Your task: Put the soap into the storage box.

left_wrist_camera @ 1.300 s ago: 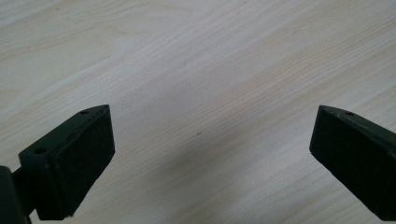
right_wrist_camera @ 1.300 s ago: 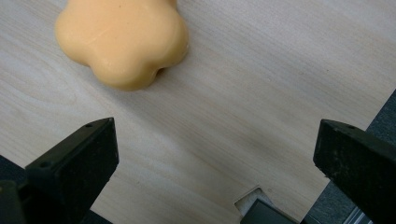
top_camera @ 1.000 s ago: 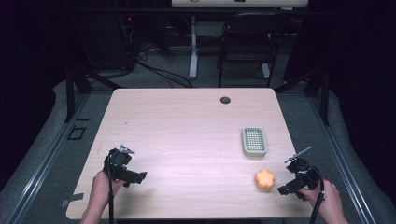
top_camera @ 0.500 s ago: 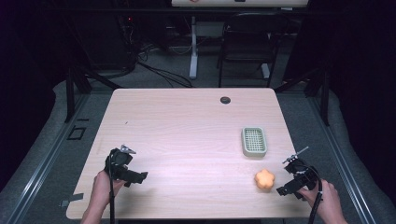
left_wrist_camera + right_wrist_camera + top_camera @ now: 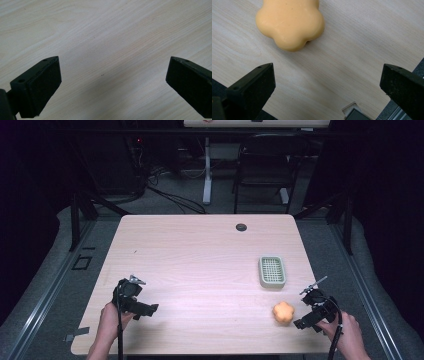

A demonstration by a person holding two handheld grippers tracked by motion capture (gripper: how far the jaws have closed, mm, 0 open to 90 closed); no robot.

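Orange flower-shaped soap [image 5: 283, 313] lies on the wooden table [image 5: 200, 255] just beside the right tool [image 5: 306, 318], with a green soap dish [image 5: 272, 271] farther ahead; the left tool [image 5: 145, 308] rests well apart from both. Left gripper view: jaws spread over bare wood. Right gripper view: jaws spread, holding nothing, the soap [image 5: 290, 22] just ahead of them and not between them.

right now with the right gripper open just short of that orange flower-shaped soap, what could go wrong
1. The orange flower-shaped soap lies ahead and to one side of the open right gripper, not between its jaws; closing now would likely miss or nudge it.
2. The soap sits near the table's front edge; a push might slide it off.
3. Its rounded lobes could slip from the flat pads.
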